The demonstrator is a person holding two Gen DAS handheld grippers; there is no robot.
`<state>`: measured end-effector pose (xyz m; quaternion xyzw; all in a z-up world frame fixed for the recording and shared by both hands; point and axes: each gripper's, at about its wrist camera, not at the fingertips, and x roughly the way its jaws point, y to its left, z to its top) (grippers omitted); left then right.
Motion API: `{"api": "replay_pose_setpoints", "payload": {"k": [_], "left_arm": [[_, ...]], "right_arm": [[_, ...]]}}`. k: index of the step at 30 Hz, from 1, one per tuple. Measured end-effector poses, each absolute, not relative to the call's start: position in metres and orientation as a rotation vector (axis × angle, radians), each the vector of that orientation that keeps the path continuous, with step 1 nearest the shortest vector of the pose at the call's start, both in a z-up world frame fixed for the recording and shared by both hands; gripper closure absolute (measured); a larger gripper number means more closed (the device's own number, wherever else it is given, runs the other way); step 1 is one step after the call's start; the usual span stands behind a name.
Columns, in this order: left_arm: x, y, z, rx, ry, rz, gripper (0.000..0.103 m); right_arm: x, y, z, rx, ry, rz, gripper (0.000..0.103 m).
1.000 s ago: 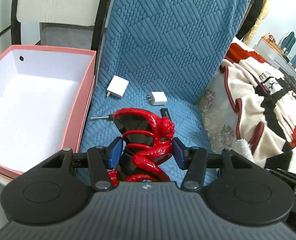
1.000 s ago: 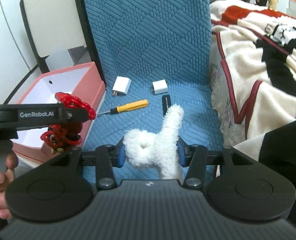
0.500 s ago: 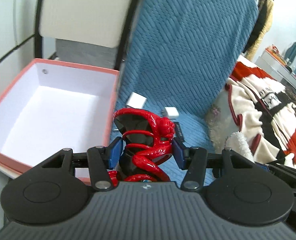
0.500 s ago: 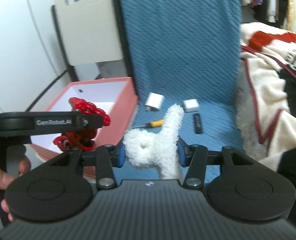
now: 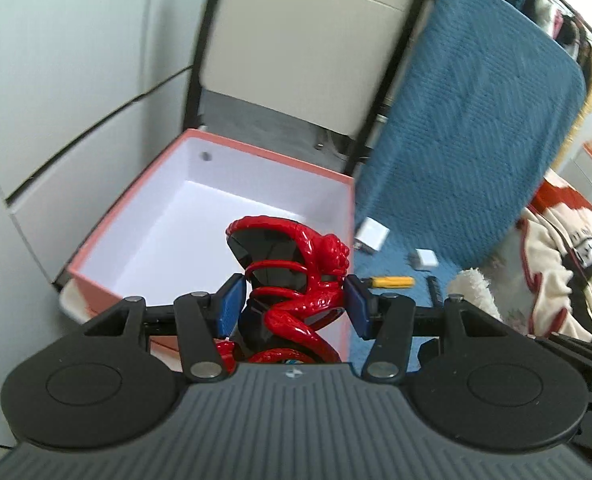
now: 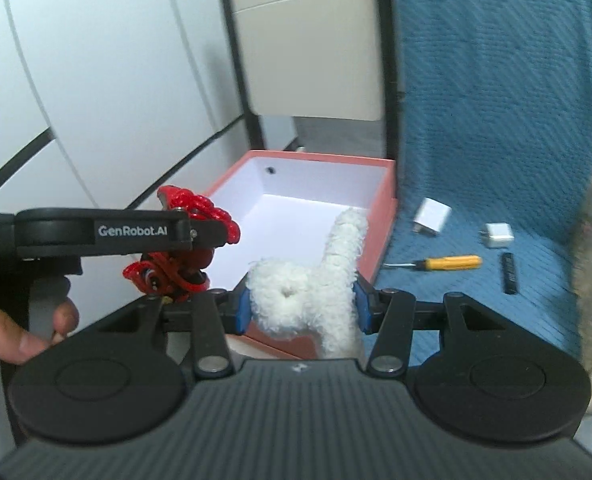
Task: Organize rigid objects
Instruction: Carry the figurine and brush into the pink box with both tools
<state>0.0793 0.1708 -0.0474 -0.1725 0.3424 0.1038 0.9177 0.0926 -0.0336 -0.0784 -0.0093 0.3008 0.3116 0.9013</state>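
My left gripper (image 5: 292, 304) is shut on a glossy red and black figurine (image 5: 292, 272), held up in front of the open pink box (image 5: 216, 148) with a white inside. My right gripper (image 6: 302, 306) is shut on a fluffy white plush toy (image 6: 316, 288), near the box's (image 6: 376, 240) front right corner. The right wrist view also shows the left gripper (image 6: 184, 256) from the side, carrying the red figurine (image 6: 184, 208) to the left of the box. On the blue quilted cover lie a yellow screwdriver (image 6: 444, 263), two white chargers (image 6: 432, 216) (image 6: 498, 235) and a small black bar (image 6: 509, 273).
A beige panel in a black frame (image 5: 308, 40) stands behind the box, with a pale wall (image 5: 56, 60) to the left. The blue cover (image 5: 476, 120) rises as a backrest at the right. A cream, red and black blanket (image 5: 564, 260) lies further right. A hand (image 6: 12, 332) grips the left tool's handle.
Both grippers have swung left and upward with their loads. The pink box has shifted toward the middle of both views, and the blue cover with its small items has slid to the right.
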Motion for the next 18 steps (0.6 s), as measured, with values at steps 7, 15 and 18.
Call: {"api": "replay_pose_setpoints", "payload": {"k": [7, 15, 18], "left_arm": [[0.085, 0.219, -0.059, -0.382, 0.728, 0.254, 0.044], [0.119, 0.269, -0.088, -0.390, 0.791, 0.259, 0.044], [0.138, 0.286, -0.104, -0.389, 0.821, 0.256, 0.044]], "right_arm": [[0.112, 0.006, -0.089, -0.025, 0.670, 0.662, 0.052], [0.152, 0.054, -0.115, -0.052, 0.741, 0.641, 0.052], [0.168, 0.071, -0.125, -0.067, 0.761, 0.630, 0.052]]}}
